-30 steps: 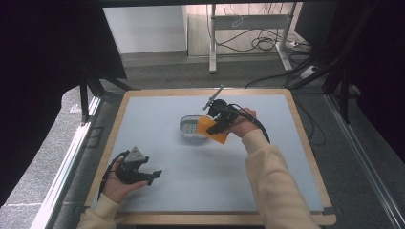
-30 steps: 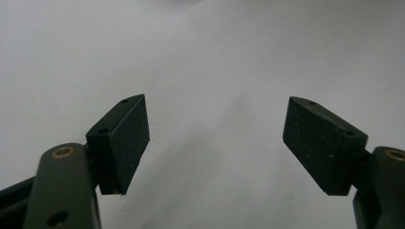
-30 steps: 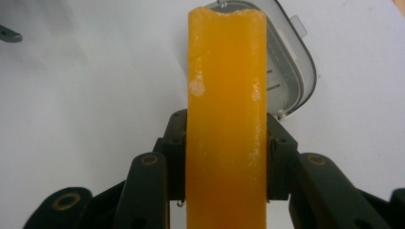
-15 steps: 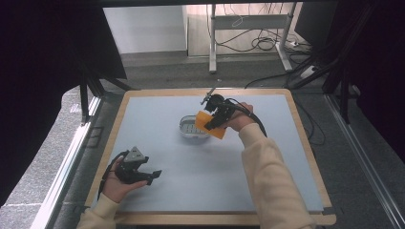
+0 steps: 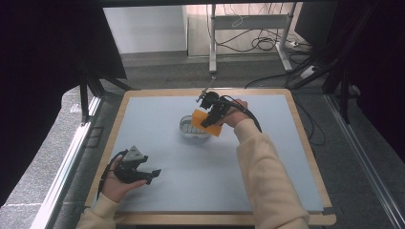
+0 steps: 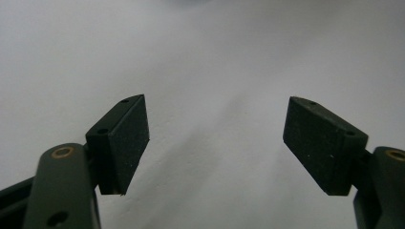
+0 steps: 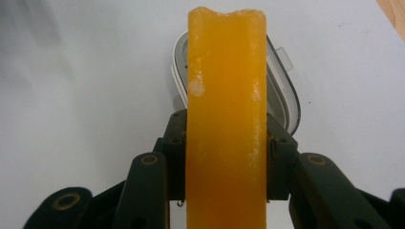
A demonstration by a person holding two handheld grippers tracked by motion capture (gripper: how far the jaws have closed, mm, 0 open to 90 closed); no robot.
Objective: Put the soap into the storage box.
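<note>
Above the tub [image 5: 195, 128] | right gripper [image 5: 210, 116] clamps sponge [image 5: 207, 122] edge-on, long axis along the jaws, tub just beyond its tip | left gripper [image 5: 139, 171] near table [image 5: 267, 157] front edge, jaws wide, holding nothing.

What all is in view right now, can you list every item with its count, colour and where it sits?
sponge: one, orange, clamped between the right gripper's fingers, held over the container
container: one, clear with a pale rim, on the mat near its middle, toward the far side
mat: one, pale blue-grey, covering the tabletop
table: one, light wood edge around the mat
cables: several, dark, on the floor beyond the table
left gripper: one, black, fingers apart over bare mat, near the front left corner
right gripper: one, black, shut on the sponge
sleeves: two, cream, entering from the near edge
</note>
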